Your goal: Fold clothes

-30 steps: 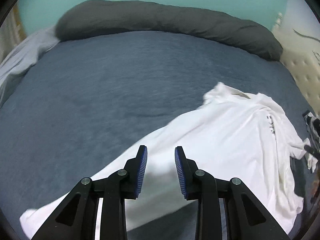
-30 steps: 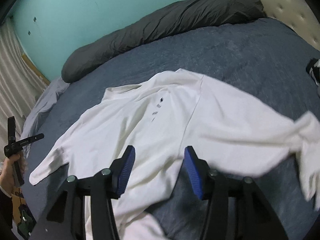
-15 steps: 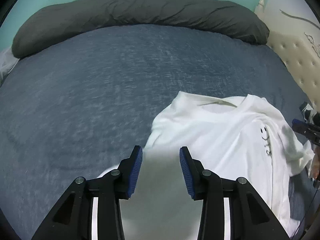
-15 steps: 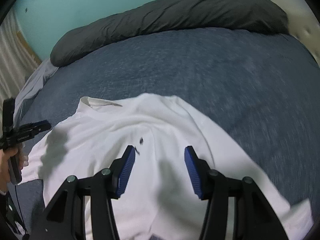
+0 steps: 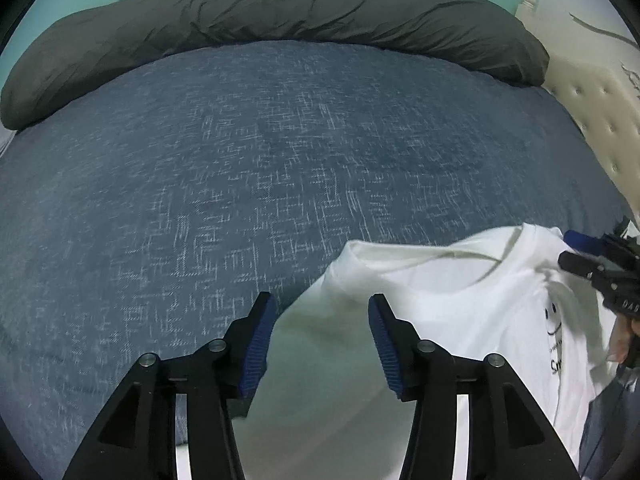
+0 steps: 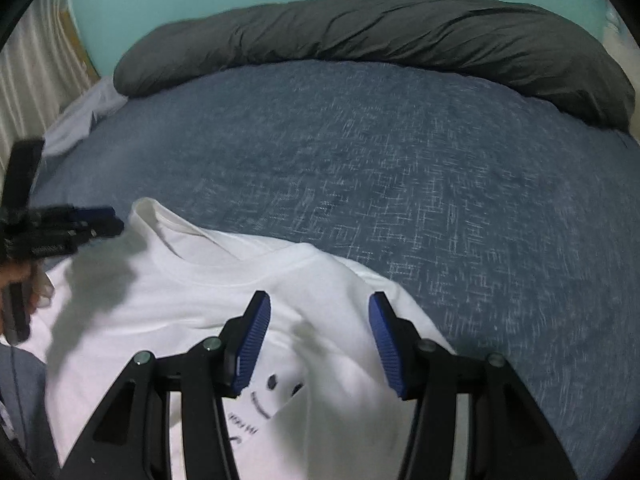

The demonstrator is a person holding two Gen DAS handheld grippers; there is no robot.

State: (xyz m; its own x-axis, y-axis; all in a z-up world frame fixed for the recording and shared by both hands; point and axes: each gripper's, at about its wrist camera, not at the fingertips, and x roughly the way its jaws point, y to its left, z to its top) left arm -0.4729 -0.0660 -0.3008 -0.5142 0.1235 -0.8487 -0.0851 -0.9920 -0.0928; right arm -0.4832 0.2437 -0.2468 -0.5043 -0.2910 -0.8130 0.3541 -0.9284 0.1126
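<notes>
Two grippers hang over one white T-shirt, and neither has hold of it. On the left gripper the jaws are opening, with cloth showing below the gap but the blue pads clear of it. On the right gripper the jaws stand parted, released, with the shirt's chest below them and nothing pinched. My read: the shirt has just been laid out, and both tools are poised above it to pick fresh grip points for a fold.

Out from the jaws, the shirt itself. It lies face up on the blue bedspread, on the near part of the bed, well short of the grey bolster. Its neckline is the end nearest that bolster. A small smiley print with a line of lettering sits on the chest, just under the right gripper. The cloth is soft and thin, rumpled rather than flat, and one sleeve edge bunches on the side away from the cream tufted headboard, beneath the left gripper.

Each gripper shows at the frame edge in the other's camera, so they flank the collar.
</notes>
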